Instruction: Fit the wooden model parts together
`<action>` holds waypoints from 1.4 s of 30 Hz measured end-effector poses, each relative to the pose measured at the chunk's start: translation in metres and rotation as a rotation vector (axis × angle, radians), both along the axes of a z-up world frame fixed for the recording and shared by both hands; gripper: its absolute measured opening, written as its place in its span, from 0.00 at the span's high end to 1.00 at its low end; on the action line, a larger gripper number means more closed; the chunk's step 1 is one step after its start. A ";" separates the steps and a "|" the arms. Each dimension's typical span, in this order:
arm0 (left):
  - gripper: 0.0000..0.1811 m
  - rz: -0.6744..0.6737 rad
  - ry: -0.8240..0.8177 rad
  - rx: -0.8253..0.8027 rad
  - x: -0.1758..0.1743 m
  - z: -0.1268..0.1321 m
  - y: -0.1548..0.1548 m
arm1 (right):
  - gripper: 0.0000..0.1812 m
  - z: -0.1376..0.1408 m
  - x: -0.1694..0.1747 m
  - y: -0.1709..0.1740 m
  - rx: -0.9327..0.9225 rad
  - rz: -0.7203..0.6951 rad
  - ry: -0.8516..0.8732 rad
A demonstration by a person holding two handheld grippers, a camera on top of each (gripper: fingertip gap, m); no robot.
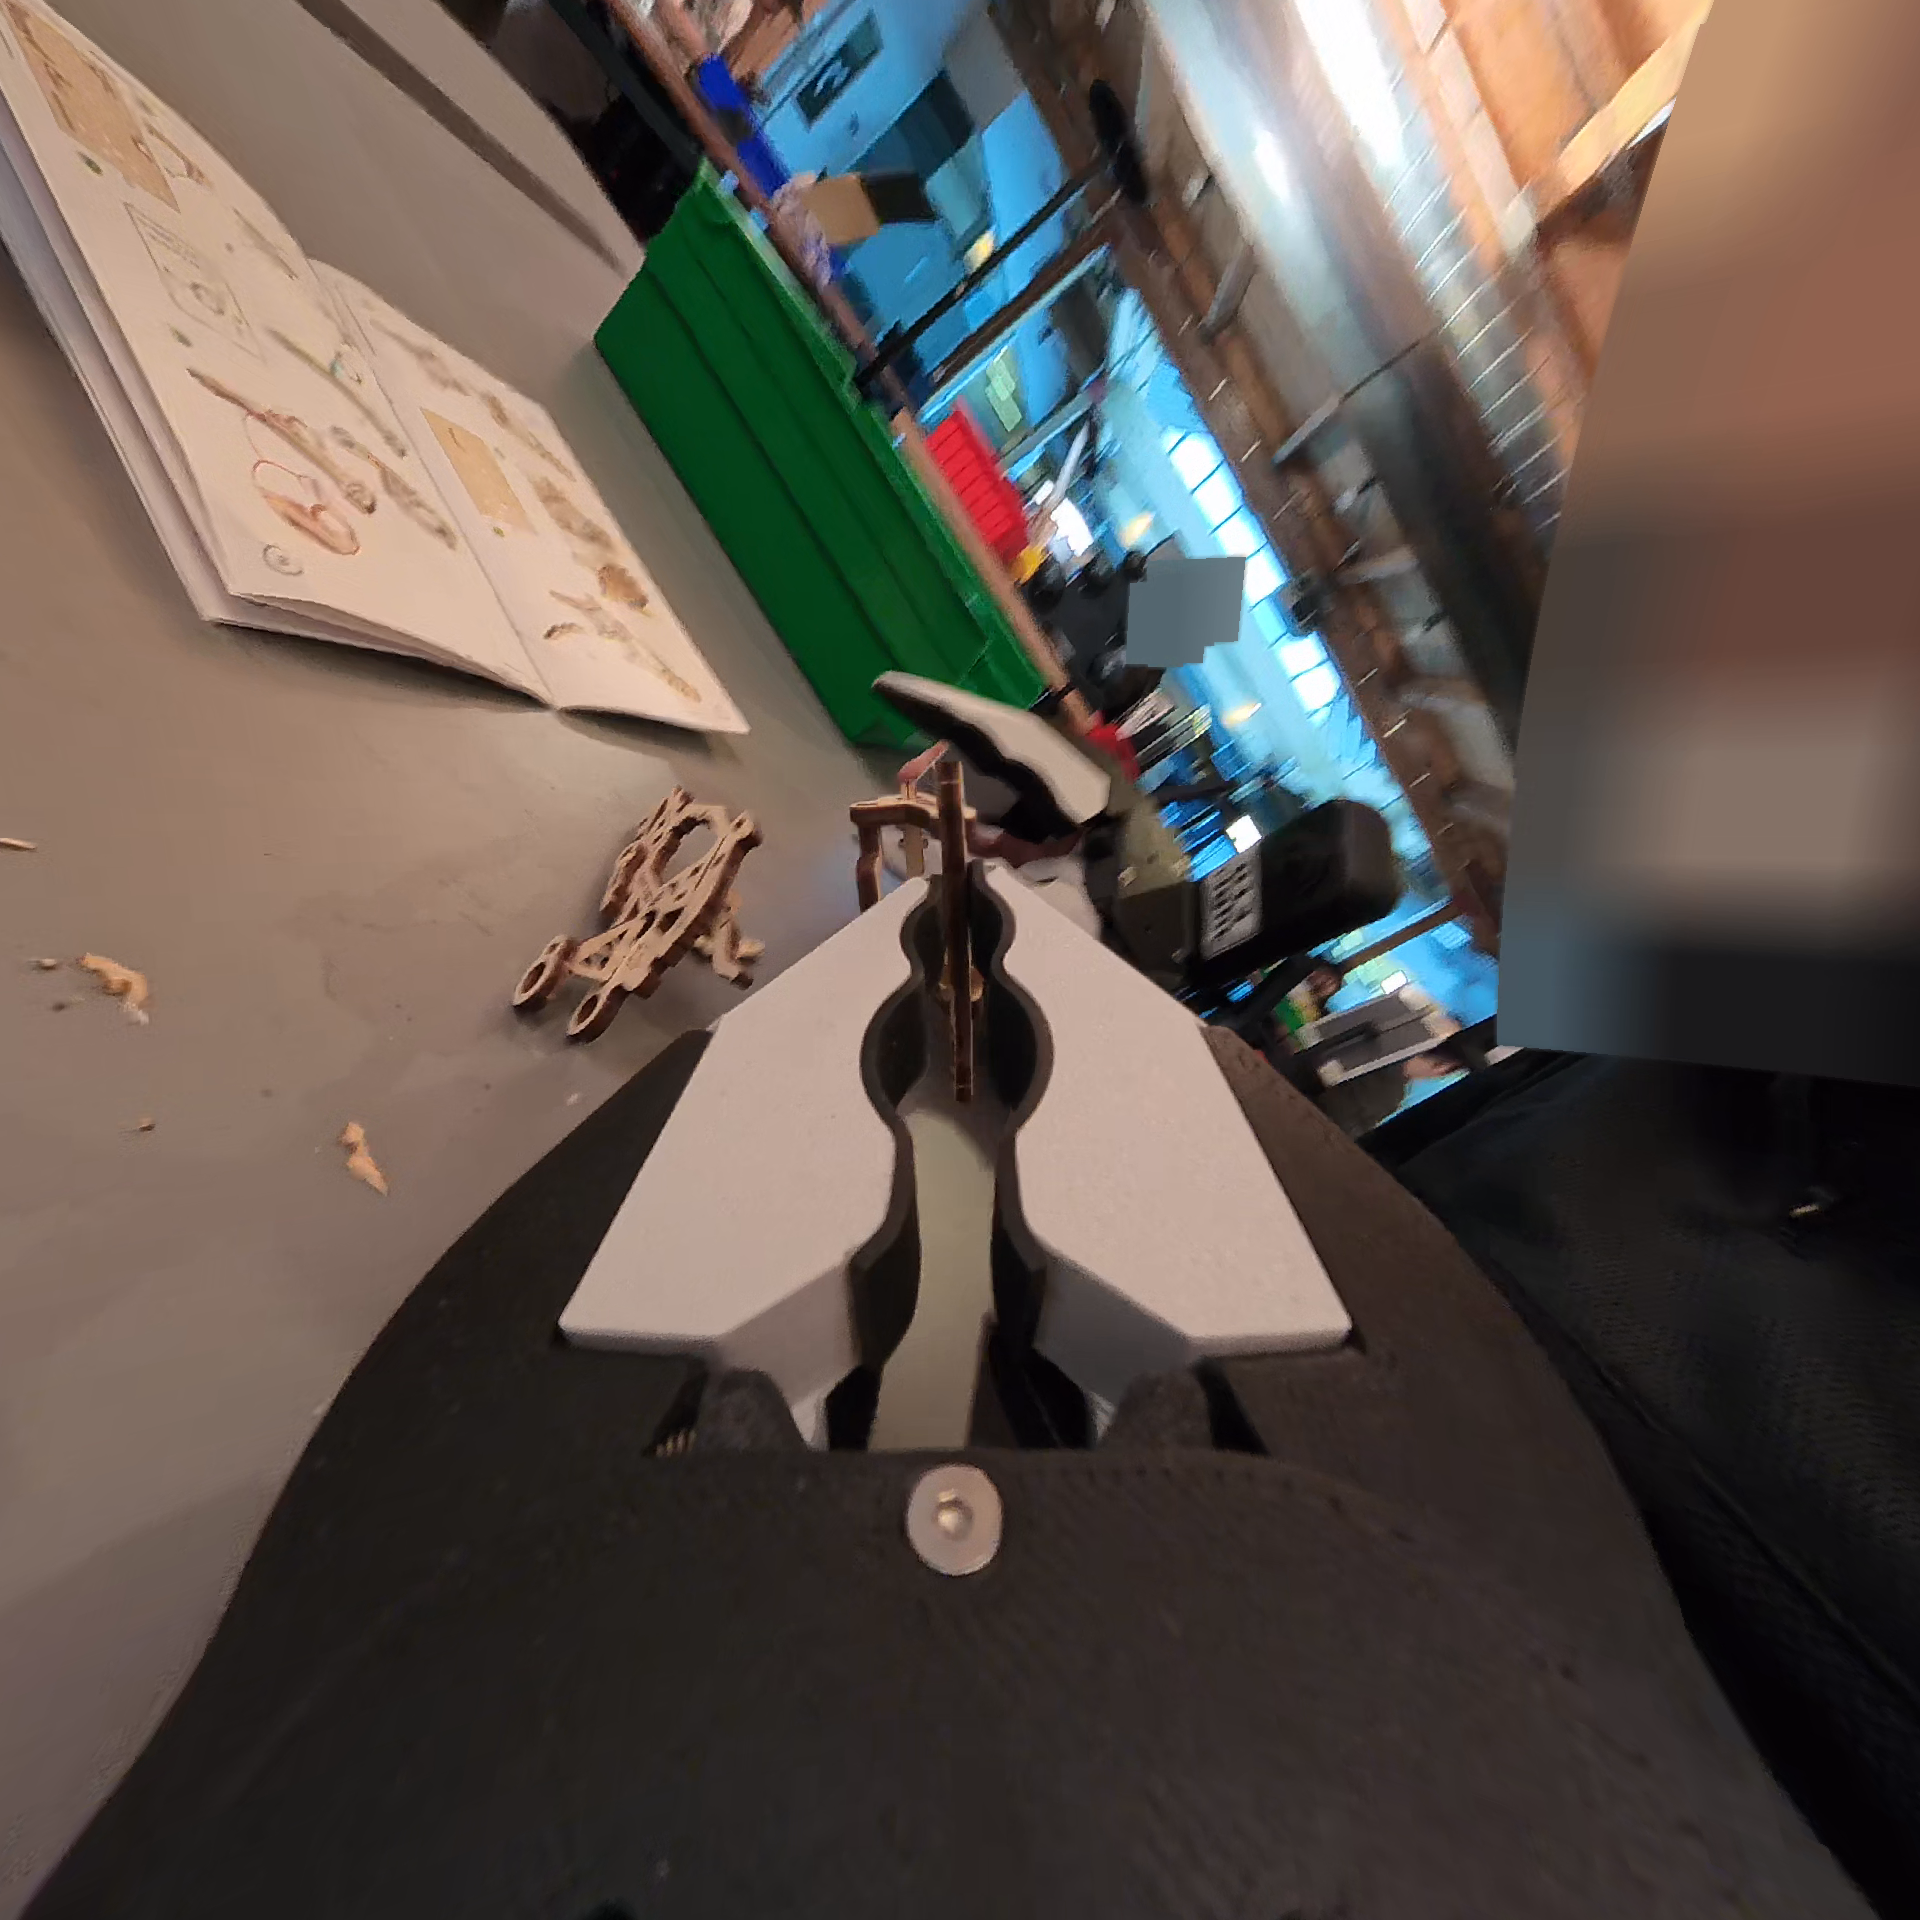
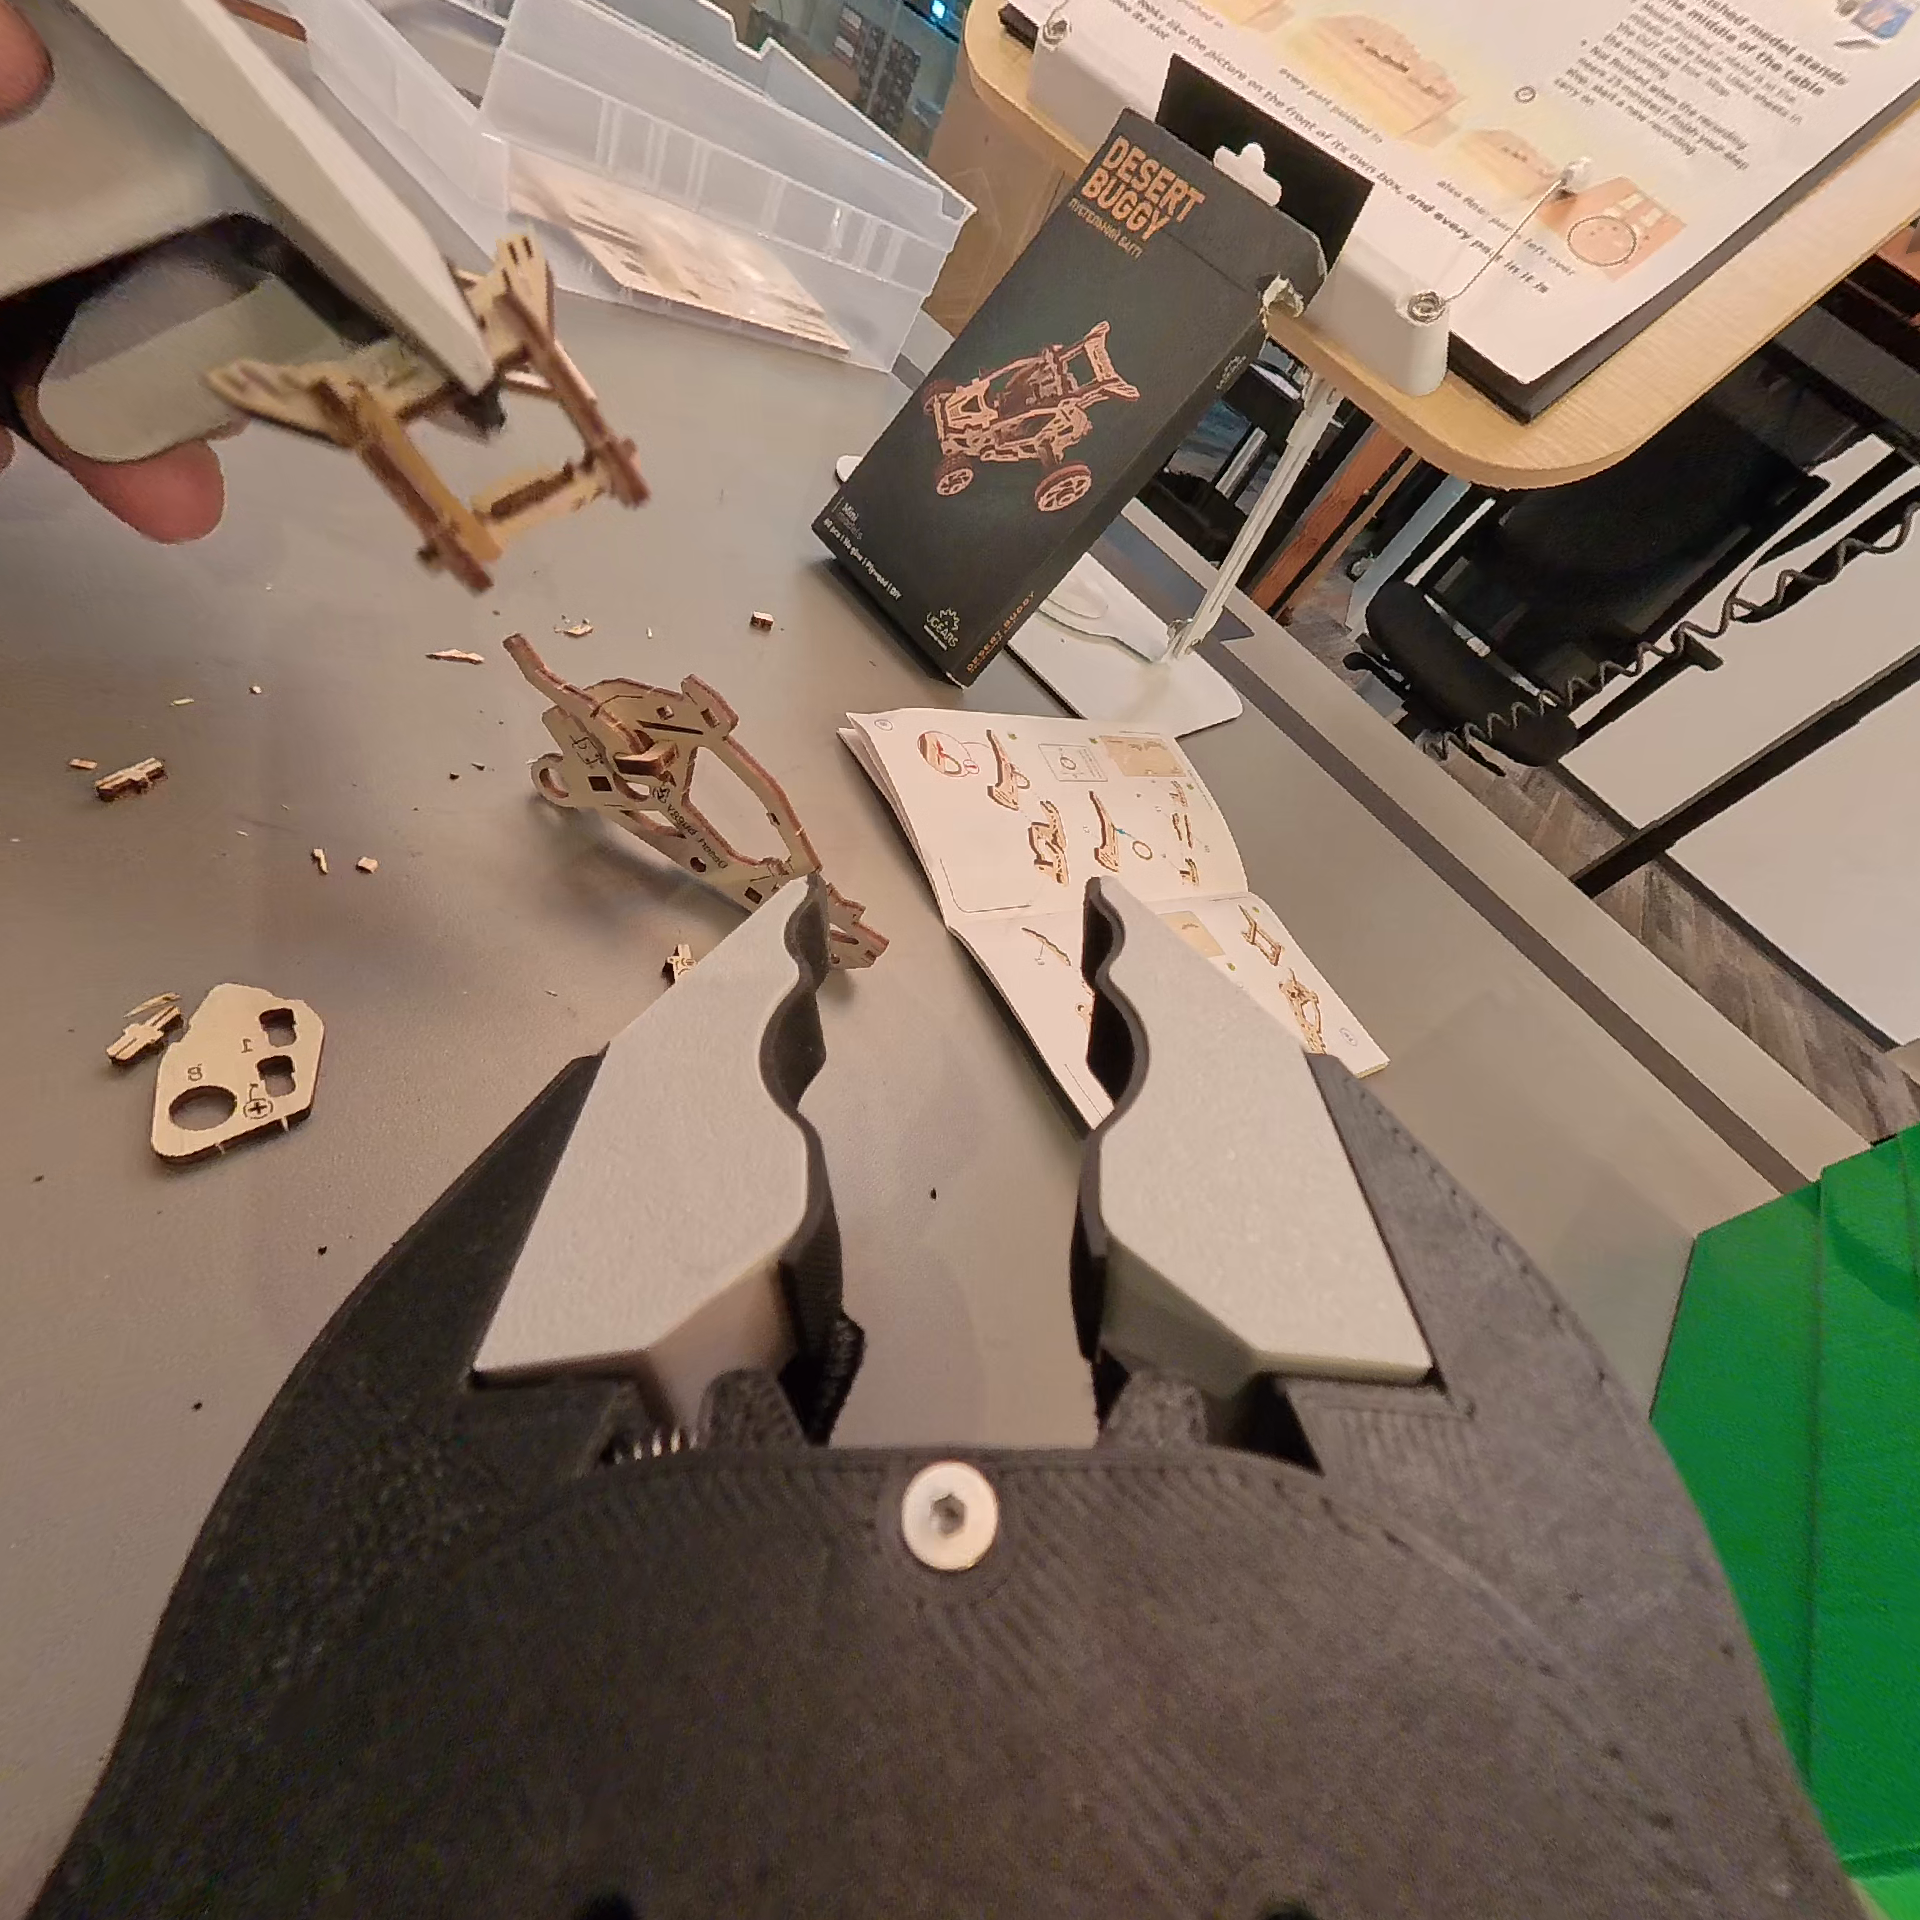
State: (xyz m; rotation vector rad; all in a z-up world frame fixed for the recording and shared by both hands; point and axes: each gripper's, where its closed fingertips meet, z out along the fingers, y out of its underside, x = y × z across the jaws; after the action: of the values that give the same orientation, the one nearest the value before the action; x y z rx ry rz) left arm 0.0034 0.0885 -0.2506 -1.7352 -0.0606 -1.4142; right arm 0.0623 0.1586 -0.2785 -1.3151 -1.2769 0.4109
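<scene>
My left gripper (image 1: 951, 883) is shut on a small wooden frame part (image 1: 958, 935), seen edge-on between its jaws. In the right wrist view the same gripper (image 2: 468, 353) holds that frame (image 2: 488, 447) in the air at the upper left, above the table. A larger wooden chassis sub-assembly (image 2: 665, 790) (image 1: 644, 914) rests on the grey table (image 2: 416, 1299). My right gripper (image 2: 956, 904) is open and empty, low over the table, its left fingertip right next to the chassis' near end. One of its fingers (image 1: 1018, 748) shows just beyond the held frame.
A flat wooden offcut (image 2: 239, 1070) and wood scraps lie at the left. An open instruction booklet (image 2: 1091, 862) lies right of the chassis, the dark kit box (image 2: 1070, 405) stands behind. Clear plastic bins (image 2: 727, 187), a document stand (image 2: 1455, 156) and a green bin (image 2: 1808, 1403) ring the area.
</scene>
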 end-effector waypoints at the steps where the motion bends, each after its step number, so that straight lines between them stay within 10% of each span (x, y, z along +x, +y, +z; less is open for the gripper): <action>1: 1.00 0.006 -0.042 0.011 -0.003 0.005 0.000 | 0.74 0.000 0.000 0.000 0.000 0.000 0.000; 14: 1.00 0.033 -0.354 0.121 -0.027 0.040 -0.003 | 0.75 0.001 0.000 -0.001 0.007 0.007 0.001; 29: 1.00 0.057 0.057 0.196 -0.015 0.033 -0.005 | 0.75 0.001 -0.001 -0.002 0.007 0.010 0.001; 42: 1.00 0.065 0.056 0.158 -0.022 0.026 -0.008 | 0.75 0.000 -0.001 -0.002 0.007 0.011 0.000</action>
State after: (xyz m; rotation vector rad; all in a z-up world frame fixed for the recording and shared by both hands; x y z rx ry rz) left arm -0.0185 0.0801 -0.2244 -1.6263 0.0242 -1.2874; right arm 0.0614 0.1566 -0.2781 -1.3032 -1.2850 0.4133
